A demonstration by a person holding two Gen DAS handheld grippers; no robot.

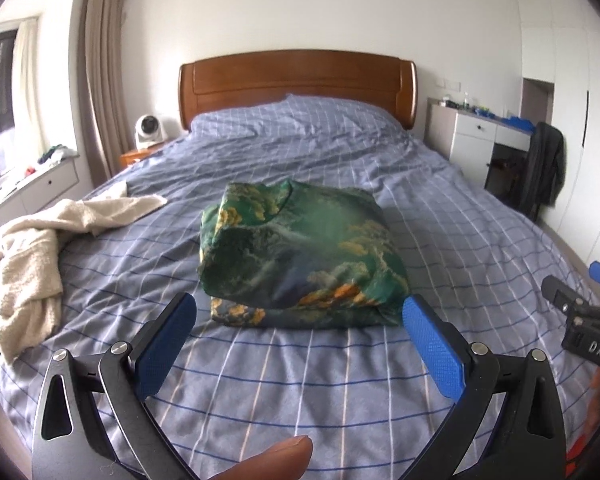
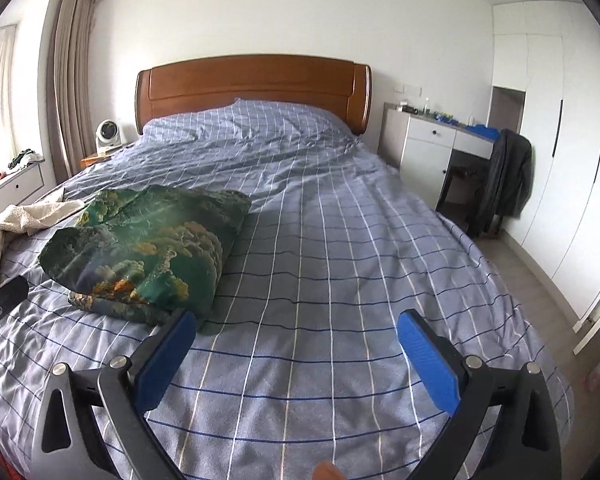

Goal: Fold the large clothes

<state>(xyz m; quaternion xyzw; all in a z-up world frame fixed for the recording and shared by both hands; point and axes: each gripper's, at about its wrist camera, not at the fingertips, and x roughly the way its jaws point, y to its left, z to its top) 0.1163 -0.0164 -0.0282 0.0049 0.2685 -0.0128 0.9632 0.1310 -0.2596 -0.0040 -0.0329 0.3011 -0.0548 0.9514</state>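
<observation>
Nearest the cams, both grippers hang over the bed (image 1: 340, 400) w/ nothing held: left gripper (image 1: 299, 311) jaws wide apart, right gripper (image 2: 296, 322) same. Just beyond lies the green printed garment (image 1: 300, 256), mid-bed, already a compact bundle, so folding looks about done. Its long axis runs roughly foot-to-headboard, tilted slightly right. Next prob the cream garment (image 1: 40, 248), heaped at left, needing spreading flat first. Headboard (image 1: 296, 80) farthest.

Both wrist cams low, facing headboard (image 1: 296, 80); share bed (image 2: 340, 240).
</observation>
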